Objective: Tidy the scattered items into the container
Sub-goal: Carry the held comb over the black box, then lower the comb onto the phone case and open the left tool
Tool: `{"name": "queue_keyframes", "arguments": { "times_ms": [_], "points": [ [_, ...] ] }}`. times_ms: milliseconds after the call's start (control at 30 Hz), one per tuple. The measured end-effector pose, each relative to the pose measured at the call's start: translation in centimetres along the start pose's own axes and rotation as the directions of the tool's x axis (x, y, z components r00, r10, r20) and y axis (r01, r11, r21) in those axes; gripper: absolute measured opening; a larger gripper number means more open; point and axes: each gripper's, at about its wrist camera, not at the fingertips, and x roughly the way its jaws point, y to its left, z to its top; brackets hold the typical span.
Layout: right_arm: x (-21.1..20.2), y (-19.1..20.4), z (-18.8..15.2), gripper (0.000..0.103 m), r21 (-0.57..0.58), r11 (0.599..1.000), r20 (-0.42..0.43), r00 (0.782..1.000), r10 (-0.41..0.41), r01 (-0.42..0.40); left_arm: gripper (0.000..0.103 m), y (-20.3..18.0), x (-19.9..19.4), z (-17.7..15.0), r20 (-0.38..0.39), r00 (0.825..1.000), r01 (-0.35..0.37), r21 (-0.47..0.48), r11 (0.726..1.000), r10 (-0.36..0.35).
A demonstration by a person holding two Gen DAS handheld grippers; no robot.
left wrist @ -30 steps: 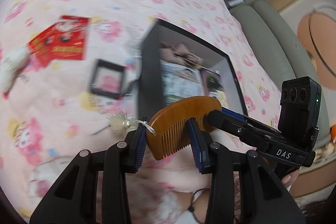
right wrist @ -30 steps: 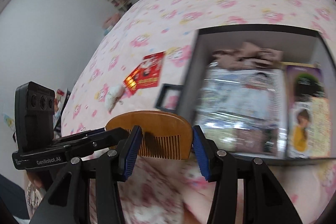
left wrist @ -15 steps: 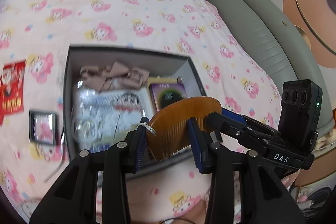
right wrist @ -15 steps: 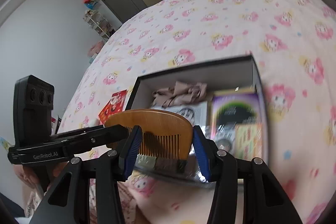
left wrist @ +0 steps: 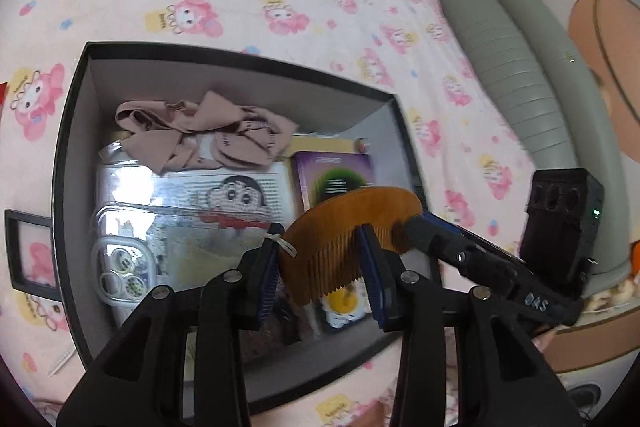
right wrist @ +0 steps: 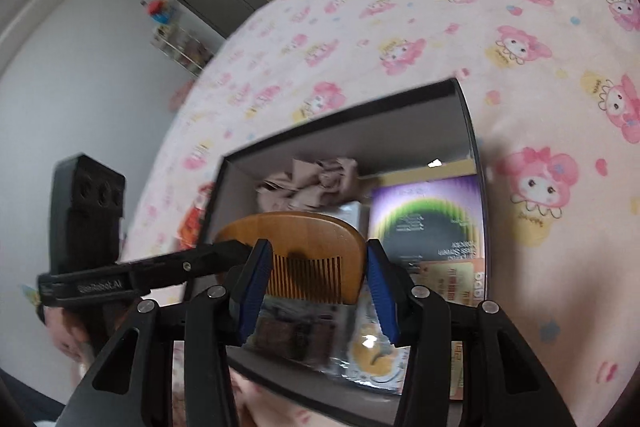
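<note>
Comb (left wrist: pixel 352 223) is wooden, light, stiff, with thin teeth that can snap, so you keep pressure off tooth row. It hangs above open box (left wrist: pixel 76 99), over right side, not yet inside.

Left gripper (left wrist: pixel 320 267): fingers (left wrist: pixel 266 267) look closed on comb's ends, teeth between them.

Right gripper (right wrist: pixel 316 279): fingers (right wrist: pixel 252 279) bracket same comb from other side; real clamp or only touching, cannot tell.

Polished wood is probably slippery. Better hold is solid curved back, not teeth. Box already holds cloth (left wrist: pixel 200 135) and packets; soft landing is likely.
</note>
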Motion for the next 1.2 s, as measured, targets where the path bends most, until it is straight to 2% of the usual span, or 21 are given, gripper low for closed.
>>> {"name": "queue_keyframes", "arguments": {
  "times_ms": [133,267,400,433,567,633,733,800,900,967,1067,1200],
  "points": [
    [2.4,0.2,-0.9,0.044,-0.042,0.997,-0.084,0.994,-0.074,0.07,0.038,0.8,0.7,-0.6,-0.024,0.998,-0.061,0.003,0.998,0.061],
    [4.9,1.5,-2.2,0.044,-0.111,0.988,-0.162,0.979,-0.126,0.109,0.04,2.2,1.0,-1.6,-0.067,0.987,-0.147,0.006,0.989,0.147],
    [7.2,2.4,-3.3,0.044,-0.148,0.982,-0.238,0.959,-0.15,0.117,0.037,3.2,1.1,-2.5,-0.09,0.966,-0.24,0.015,0.971,0.241],
    [7.4,2.7,-3.6,0.044,-0.162,0.98,-0.246,0.957,-0.155,0.117,0.037,3.4,1.2,-2.7,-0.092,0.956,-0.277,0.024,0.961,0.278],
    [7.2,2.8,-3.9,0.044,-0.162,0.979,-0.232,0.959,-0.162,0.126,0.034,3.2,1.3,-3.2,-0.094,0.933,-0.345,0.038,0.938,0.347],
    [6.6,2.4,-3.5,0.044,-0.143,0.976,-0.196,0.962,-0.191,0.164,0.034,2.4,0.6,-3.3,-0.047,0.924,-0.376,0.054,0.925,0.378],
    [5.4,1.5,-3.0,0.044,-0.13,0.959,-0.135,0.954,-0.268,0.251,0.034,1.8,-0.3,-3.1,0.013,0.932,-0.362,0.058,0.93,0.362],
    [5.3,1.1,-3.0,0.042,-0.117,0.955,-0.144,0.947,-0.288,0.273,0.034,1.9,0.0,-2.5,0.014,0.94,-0.34,0.062,0.938,0.34],
    [5.7,1.1,-3.3,0.039,-0.122,0.956,-0.175,0.942,-0.287,0.268,0.034,1.9,1.2,-1.9,-0.005,0.954,-0.301,0.059,0.952,0.301],
    [6.3,1.6,-3.5,0.037,-0.135,0.959,-0.193,0.942,-0.274,0.251,0.034,2.5,1.9,-1.7,-0.042,0.951,-0.306,0.034,0.952,0.307],
    [7.5,2.3,-3.5,0.037,-0.111,0.979,-0.232,0.953,-0.193,0.171,0.034,2.5,1.6,-2.0,-0.038,0.937,-0.346,0.041,0.938,0.347],
    [8.3,3.4,-3.8,0.037,-0.095,0.995,-0.258,0.964,-0.06,0.036,0.034,2.7,0.0,-2.1,-0.007,0.943,-0.332,0.026,0.943,0.332]
  ]
}}
